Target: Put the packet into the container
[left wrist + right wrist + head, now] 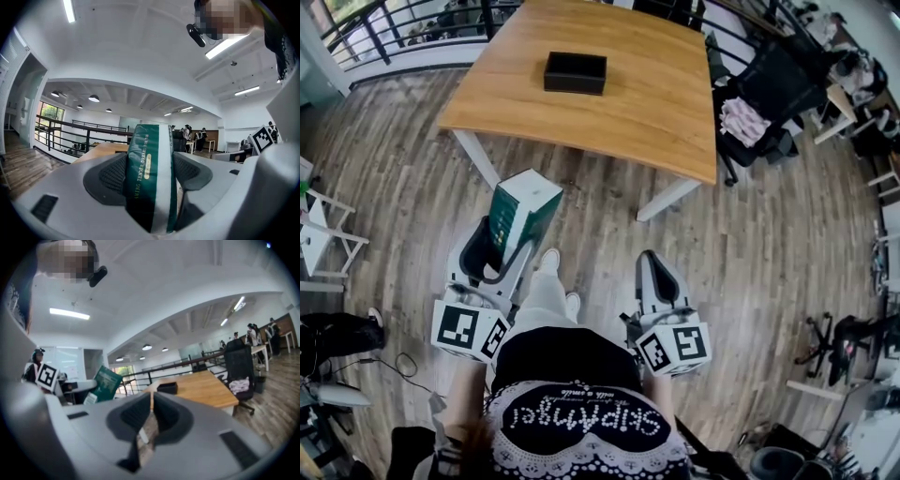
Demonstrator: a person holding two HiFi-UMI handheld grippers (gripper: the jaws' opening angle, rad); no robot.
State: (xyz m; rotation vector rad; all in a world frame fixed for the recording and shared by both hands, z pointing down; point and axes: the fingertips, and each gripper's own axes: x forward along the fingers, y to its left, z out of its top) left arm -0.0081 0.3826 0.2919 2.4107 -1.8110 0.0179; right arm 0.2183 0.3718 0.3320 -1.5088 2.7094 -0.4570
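The fingers [110,174] of the left gripper [502,251] clench a green-and-white soft packet [150,173], which stands upright between them. The fingers [133,416] of the right gripper [151,397] are pressed together on nothing. Well ahead of both, a black rectangular container [575,72] sits on the wooden desk [656,103].

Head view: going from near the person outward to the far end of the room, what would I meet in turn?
Right gripper → green packet → wooden table → black container.
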